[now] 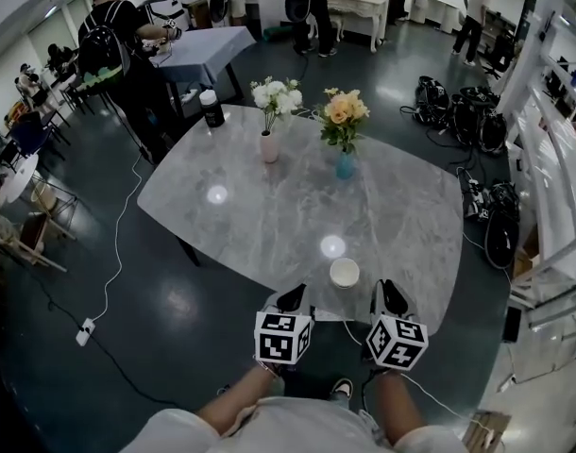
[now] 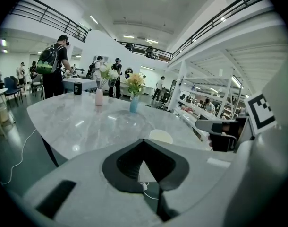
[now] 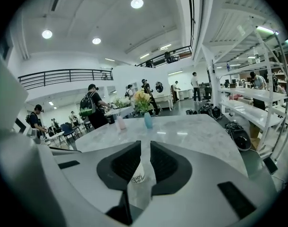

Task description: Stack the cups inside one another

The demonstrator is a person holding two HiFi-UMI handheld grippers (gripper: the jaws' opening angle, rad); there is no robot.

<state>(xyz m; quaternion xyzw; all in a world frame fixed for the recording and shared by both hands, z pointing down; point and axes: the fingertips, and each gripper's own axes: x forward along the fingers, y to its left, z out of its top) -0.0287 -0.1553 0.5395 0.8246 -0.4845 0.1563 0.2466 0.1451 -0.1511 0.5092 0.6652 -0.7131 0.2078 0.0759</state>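
Jaws of the right gripper [image 3: 143,148] stand narrow, pinching a printed cup [image 3: 137,171] (seemingly by its wall). The second cup [image 1: 344,273] stands mouth-up on the table [image 1: 269,215], just ahead-left of that gripper; the left gripper [image 2: 144,142] is closed, empty.

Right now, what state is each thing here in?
Left gripper: shut, empty.
Right gripper: shut on a printed cup.
White cup: upright on the table, mouth up.
Pink vase: upright, holding white flowers.
Blue vase: upright, holding yellow flowers.
Black jar: upright, capped.
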